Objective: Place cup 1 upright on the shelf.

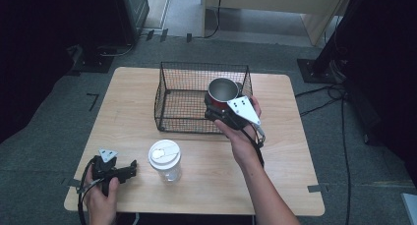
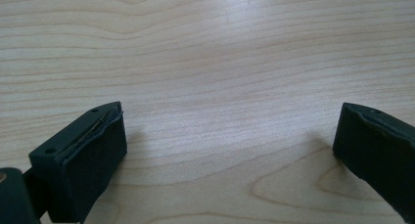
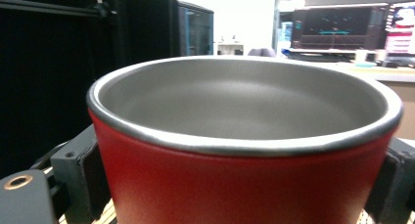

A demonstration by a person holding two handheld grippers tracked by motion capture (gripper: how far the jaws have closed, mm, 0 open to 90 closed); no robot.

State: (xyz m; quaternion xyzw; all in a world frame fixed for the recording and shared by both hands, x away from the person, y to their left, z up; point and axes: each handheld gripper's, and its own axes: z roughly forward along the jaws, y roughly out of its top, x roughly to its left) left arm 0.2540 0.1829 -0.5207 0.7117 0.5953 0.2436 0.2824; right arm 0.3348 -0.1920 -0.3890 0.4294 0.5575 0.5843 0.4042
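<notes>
A red cup with a steel inside (image 1: pixel 222 91) hangs upright over the right part of the black wire basket (image 1: pixel 169 99), and my right gripper (image 1: pixel 221 109) is shut on its body. In the right gripper view the red cup (image 3: pixel 244 150) stands close up, a black pad pressed against each of its sides. My left gripper (image 1: pixel 129 171) rests on the table's front left corner, a hand around it. Its jaws stand wide apart in the left gripper view, left gripper (image 2: pixel 230 150), with bare wood between them.
A clear plastic jar with a white lid (image 1: pixel 165 159) stands upright on the wooden table (image 1: pixel 285 161), just right of the left gripper and in front of the basket. Cables and dark stands lie on the grey floor around the table.
</notes>
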